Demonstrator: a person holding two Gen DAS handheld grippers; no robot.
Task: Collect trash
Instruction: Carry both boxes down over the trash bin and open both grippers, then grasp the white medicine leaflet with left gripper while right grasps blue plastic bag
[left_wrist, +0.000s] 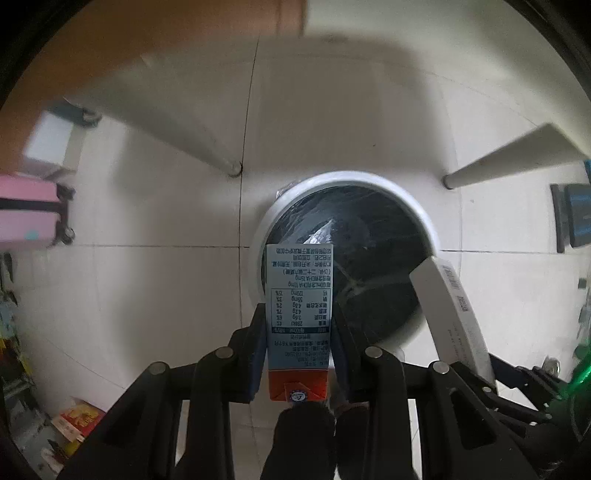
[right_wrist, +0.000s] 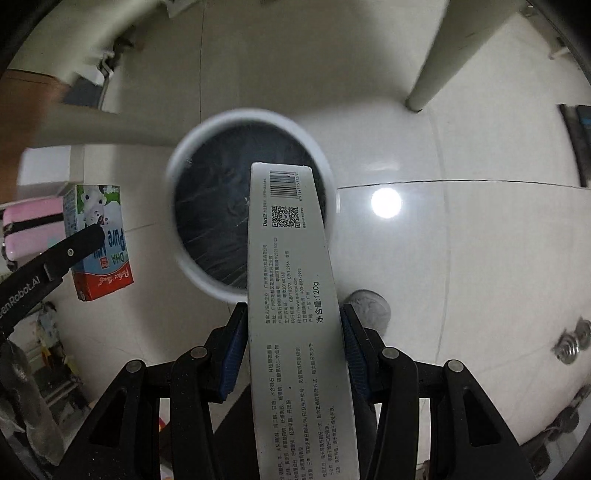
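Note:
My left gripper (left_wrist: 300, 314) is shut on a blue and orange milk carton (left_wrist: 299, 295), held over the near left rim of a white trash bin (left_wrist: 266, 225) lined with a black bag. My right gripper (right_wrist: 293, 314) is shut on a long grey toothpaste box (right_wrist: 295, 295), whose far end hangs over the same bin (right_wrist: 177, 155). The box also shows at the right of the left wrist view (left_wrist: 450, 314). The carton and left gripper show at the left of the right wrist view (right_wrist: 98, 240).
The bin stands on a glossy white tiled floor (right_wrist: 461, 258) between white table legs (left_wrist: 221, 162) (left_wrist: 480, 170). A pink suitcase (left_wrist: 26, 214) stands at the left. Red packaging (left_wrist: 77, 421) and clutter lie at lower left.

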